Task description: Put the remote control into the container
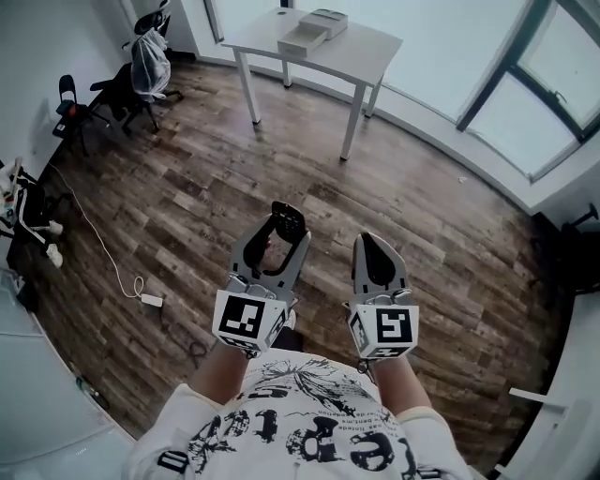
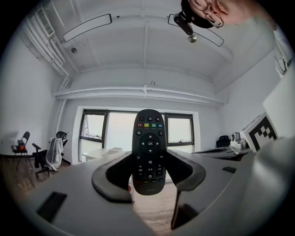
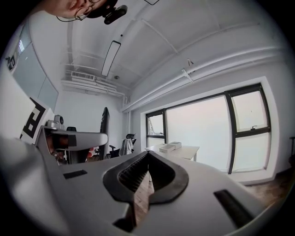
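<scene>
A black remote control stands upright between the jaws of my left gripper, which is shut on its lower half, buttons facing the camera. In the head view the same remote sticks out of the left gripper, held at waist height over the wooden floor. Beside it my right gripper is shut with nothing in it; its jaws meet at the tips. Far ahead, a white open container and a second box lie on a white table.
The table stands by the large windows, several steps away across wooden floor. Office chairs, one draped with a cover, stand at the far left. A white cable and power strip lie on the floor at left.
</scene>
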Available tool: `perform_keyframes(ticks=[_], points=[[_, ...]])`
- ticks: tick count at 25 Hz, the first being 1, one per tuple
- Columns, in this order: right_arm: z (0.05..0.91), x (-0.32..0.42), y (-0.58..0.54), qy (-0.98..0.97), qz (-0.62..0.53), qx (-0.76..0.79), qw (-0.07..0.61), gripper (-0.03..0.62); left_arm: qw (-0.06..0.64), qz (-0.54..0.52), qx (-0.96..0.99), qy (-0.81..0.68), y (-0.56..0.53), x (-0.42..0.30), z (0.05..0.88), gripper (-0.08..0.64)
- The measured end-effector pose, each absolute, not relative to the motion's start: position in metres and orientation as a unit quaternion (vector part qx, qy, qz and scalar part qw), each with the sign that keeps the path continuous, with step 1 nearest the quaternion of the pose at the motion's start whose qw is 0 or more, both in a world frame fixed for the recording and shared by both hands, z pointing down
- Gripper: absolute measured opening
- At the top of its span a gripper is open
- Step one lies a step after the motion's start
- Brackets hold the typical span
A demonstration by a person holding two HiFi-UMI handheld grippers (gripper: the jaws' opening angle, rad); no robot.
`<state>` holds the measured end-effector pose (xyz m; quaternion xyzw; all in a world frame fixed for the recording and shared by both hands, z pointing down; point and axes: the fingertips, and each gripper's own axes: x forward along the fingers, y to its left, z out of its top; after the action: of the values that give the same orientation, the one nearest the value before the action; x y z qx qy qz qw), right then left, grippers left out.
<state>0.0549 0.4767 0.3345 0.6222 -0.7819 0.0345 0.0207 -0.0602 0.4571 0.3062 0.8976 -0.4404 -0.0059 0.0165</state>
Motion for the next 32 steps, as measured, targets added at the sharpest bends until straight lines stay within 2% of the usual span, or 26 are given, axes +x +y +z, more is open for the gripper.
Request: perform_keyframes(ticks=[10,13,20,32], points=[[0.33,-0.016,0.353,-0.779,0.031,0.626,0.018,0.005,0.034,-0.007,0.887,-0.46,0.336,-0.155,0.311,0.233],[0.33,-0.031,0.326,-0.789,0.033,0.613,0.023,0.005,0.021,0.004,0.887,-0.461,0.314,-0.164,0.309,0.233],[0.351,-0.038,0.258,-0.811,0.05,0.582,0.027,0.005,0.032,0.013,0.877,-0.48,0.256,-0.156,0.327,0.233],[0.331,0.023,0.092,-0.856,0.027,0.516,0.021,0.005,0.025,0.006,0.849,-0.529,0.104,-0.086,0.313,0.233]])
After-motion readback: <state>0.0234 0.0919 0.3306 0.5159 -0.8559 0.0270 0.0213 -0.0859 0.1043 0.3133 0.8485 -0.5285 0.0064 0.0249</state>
